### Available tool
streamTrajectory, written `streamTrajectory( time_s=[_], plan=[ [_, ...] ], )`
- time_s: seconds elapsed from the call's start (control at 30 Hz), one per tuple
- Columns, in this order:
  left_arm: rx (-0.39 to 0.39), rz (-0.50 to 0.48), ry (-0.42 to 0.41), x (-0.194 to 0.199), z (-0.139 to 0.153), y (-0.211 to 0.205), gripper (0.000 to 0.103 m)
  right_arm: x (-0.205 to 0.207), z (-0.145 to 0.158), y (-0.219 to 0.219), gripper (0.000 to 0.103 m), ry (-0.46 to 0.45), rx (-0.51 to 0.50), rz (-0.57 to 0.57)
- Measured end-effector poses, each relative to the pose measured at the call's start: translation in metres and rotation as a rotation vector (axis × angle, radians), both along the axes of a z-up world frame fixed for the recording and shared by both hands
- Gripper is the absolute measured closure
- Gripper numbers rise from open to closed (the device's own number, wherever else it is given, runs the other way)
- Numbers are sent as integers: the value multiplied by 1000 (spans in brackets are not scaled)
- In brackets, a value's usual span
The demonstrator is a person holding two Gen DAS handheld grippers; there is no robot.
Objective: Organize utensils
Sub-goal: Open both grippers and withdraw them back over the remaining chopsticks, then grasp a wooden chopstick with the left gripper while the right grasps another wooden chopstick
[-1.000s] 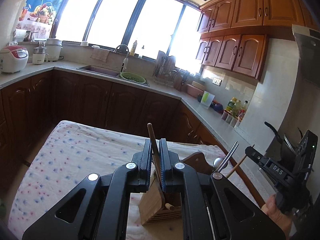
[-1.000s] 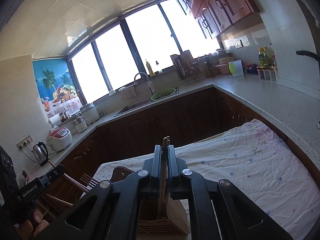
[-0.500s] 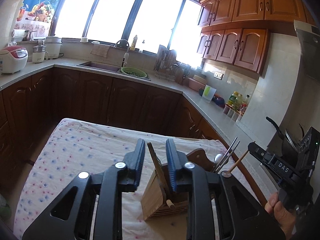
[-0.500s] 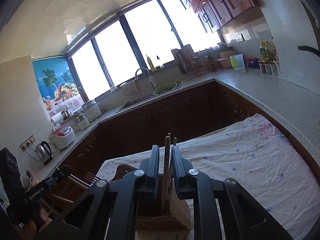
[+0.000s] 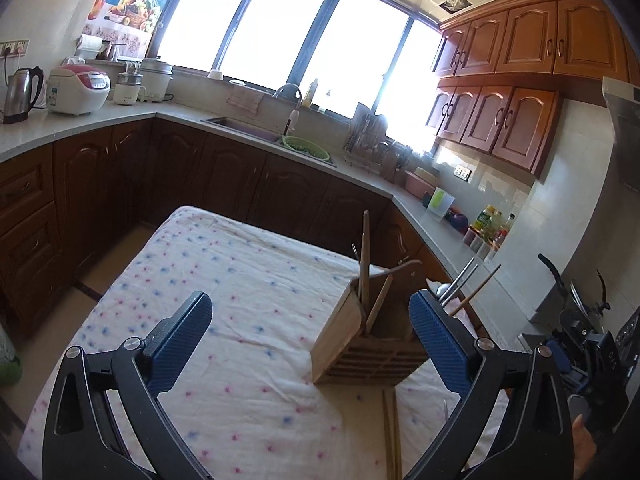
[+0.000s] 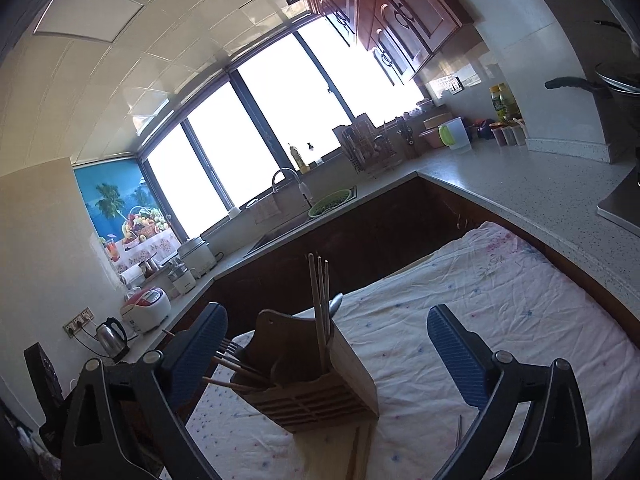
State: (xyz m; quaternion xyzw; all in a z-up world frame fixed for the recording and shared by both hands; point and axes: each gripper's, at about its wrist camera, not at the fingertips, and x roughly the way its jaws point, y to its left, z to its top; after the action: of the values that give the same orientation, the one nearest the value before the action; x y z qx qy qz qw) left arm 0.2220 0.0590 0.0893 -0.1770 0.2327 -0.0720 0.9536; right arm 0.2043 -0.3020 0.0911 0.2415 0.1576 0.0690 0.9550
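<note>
A wooden utensil holder (image 5: 362,344) stands on the cloth-covered table (image 5: 224,288); it also shows in the right wrist view (image 6: 320,392). Wooden chopsticks (image 5: 364,256) stand upright in it, seen also in the right wrist view (image 6: 319,300), with forks (image 6: 230,346) and a spoon (image 6: 335,304). My left gripper (image 5: 316,338) is open and empty, just above and left of the holder. My right gripper (image 6: 328,354) is open and empty, its jaws on either side of the holder. More chopsticks (image 5: 390,432) lie on the cloth in front of the holder.
A thin metal utensil (image 6: 459,432) lies on the cloth at the right. Dark cabinets and a stone counter (image 6: 520,188) wrap around the table, with a sink (image 5: 244,126), a dish rack (image 5: 366,144), a rice cooker (image 5: 78,90) and a kettle (image 5: 20,94).
Both grippers were shut on chopsticks over the holder. They opened, leaving the chopsticks standing in the holder, and drew back and up.
</note>
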Motion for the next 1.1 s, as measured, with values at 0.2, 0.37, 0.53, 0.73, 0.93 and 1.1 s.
streamTrajectory(
  time_s=[0.2, 0.37, 0.53, 0.73, 0.93, 1.1],
  plan=[
    [16, -17, 96, -32, -34, 1, 2, -43, -34, -8, 2, 93, -21, -5],
    [41, -53, 166, -49, -57, -10, 2, -77, -60, -15, 2, 162, -55, -34],
    [71, -99, 240, -57, -81, -24, 2, -98, -82, -23, 2, 227, -106, -49],
    [116, -169, 289, -55, -90, -50, 2, -104, -96, -32, 3, 287, -153, -44],
    [152, -247, 320, -44, -91, -81, 5, -98, -104, -36, 13, 328, -178, -24],
    [181, -293, 334, -28, -94, -107, 13, -88, -111, -37, 27, 377, -191, 4]
  ],
)
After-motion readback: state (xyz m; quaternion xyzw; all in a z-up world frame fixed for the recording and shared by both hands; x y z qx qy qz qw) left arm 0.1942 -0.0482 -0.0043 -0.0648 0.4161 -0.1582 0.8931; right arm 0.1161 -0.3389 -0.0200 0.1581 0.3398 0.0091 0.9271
